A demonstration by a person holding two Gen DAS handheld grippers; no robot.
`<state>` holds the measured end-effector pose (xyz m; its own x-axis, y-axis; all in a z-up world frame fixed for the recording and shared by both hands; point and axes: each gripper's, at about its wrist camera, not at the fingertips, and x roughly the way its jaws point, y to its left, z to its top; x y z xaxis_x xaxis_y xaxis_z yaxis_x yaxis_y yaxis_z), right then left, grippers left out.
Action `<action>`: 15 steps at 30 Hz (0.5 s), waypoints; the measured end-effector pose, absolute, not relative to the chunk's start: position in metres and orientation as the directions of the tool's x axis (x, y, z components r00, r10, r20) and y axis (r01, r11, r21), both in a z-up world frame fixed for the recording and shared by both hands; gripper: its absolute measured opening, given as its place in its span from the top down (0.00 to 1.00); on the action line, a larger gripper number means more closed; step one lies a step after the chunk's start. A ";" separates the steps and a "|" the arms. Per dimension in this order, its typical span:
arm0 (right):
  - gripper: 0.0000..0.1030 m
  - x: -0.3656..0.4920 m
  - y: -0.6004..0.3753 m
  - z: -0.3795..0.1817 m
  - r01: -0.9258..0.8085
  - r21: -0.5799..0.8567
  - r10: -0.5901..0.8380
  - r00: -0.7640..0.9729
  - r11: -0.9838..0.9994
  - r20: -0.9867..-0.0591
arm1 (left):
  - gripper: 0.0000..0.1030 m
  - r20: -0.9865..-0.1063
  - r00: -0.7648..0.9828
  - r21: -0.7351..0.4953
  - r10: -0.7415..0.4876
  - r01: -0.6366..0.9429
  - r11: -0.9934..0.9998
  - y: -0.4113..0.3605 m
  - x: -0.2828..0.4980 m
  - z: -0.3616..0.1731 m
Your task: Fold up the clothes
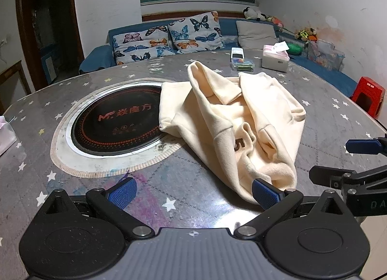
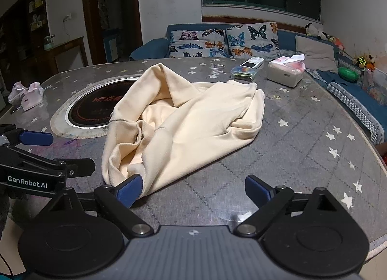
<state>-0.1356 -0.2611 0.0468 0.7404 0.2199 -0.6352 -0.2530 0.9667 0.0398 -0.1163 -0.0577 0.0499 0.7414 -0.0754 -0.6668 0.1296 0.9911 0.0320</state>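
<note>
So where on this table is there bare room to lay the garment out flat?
Bare cloth lies right of the cream garment, out to the table edge, and along the near side by both sets of open fingers. The far right is crowded: tissue box, remote, small clear box. The inset cooktop fills the left, partly under the garment.

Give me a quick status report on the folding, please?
Left hand-held gripper and right hand-held gripper open, empty. Cream garment crumpled, unfolded, partly over the cooktop. Tissue box behind it, clear.
</note>
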 end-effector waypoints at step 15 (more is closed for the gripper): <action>0.16 -0.118 -0.261 0.055 -0.263 0.039 0.228 0.741 0.964 -0.632 | 0.01 -0.624 0.778 0.039 -0.073 0.124 0.992 -0.049 -0.100 0.070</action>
